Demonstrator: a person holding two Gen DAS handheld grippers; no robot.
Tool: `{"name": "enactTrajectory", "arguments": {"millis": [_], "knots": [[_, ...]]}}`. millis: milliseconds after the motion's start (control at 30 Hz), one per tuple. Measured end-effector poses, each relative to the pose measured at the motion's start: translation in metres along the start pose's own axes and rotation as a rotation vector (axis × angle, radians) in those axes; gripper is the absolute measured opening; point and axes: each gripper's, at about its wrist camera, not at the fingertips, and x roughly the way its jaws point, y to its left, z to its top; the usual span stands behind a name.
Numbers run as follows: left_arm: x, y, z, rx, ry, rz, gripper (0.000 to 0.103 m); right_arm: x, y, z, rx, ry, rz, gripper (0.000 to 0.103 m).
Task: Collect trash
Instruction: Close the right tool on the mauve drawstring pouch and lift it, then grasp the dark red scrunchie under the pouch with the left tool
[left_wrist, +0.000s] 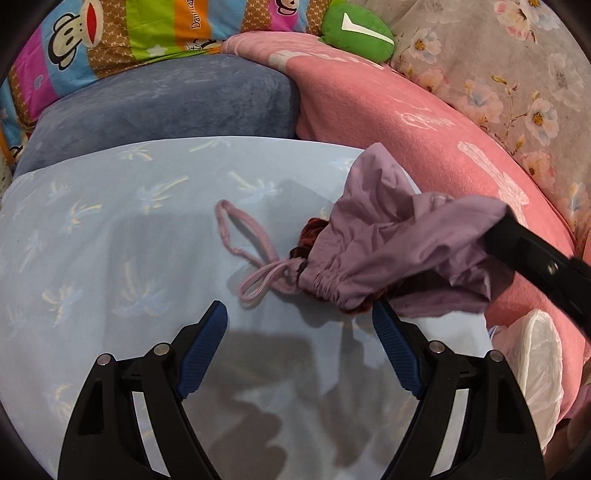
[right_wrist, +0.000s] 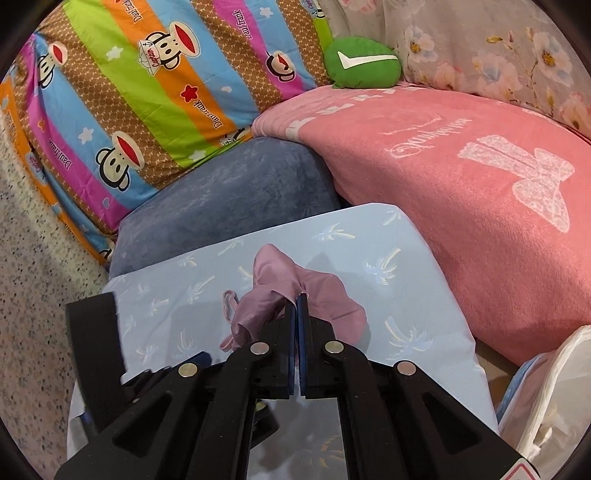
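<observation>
The right gripper (right_wrist: 296, 299) has its fingers (right_wrist: 290, 317) pressed together on a fold of the purple drawstring bag (left_wrist: 388, 243), pinching the fabric at the end away from the gathered mouth. In the left wrist view that black gripper comes in from the right edge and holds the bag's cloth raised, while the cinched mouth sags down onto the light blue palm-print sheet (left_wrist: 110, 258). Something dark red (left_wrist: 314, 229) shows at the bag's opening and under its lower edge; what it is cannot be told.

The bag's pink drawstring (left_wrist: 243, 251) trails in two loops over the sheet, toward the middle of the blue surface. The left gripper (left_wrist: 299, 325) hovers just in front of the bag's mouth with its blue-padded fingers (left_wrist: 207, 343) spread wide and nothing between them; the right-hand pad sits close beside the gathered hem.

The sheet's far edge meets a grey-blue cushion (left_wrist: 166, 107). A pink blanket (right_wrist: 461, 184) lies along its right edge, with a green plush toy (right_wrist: 362, 62) at the blanket's far end. A white plastic bag (left_wrist: 535, 354) sits near the sheet's right near corner.
</observation>
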Motion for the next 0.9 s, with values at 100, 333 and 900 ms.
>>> {"name": "enactTrajectory", "arguments": {"millis": [100, 333, 900], "knots": [[0.011, -0.002, 0.005, -0.020, 0.009, 0.003, 0.074, 0.000, -0.007, 0.000, 0.012, -0.006, -0.011, 0.001], [0.024, 0.001, 0.009, -0.078, 0.028, -0.043, 0.046, 0.009, -0.023, -0.011, 0.038, 0.025, -0.007, 0.001], [-0.025, -0.024, -0.021, 0.018, 0.029, -0.048, 0.010, -0.058, -0.033, -0.021, 0.078, -0.059, -0.044, 0.001]]}}
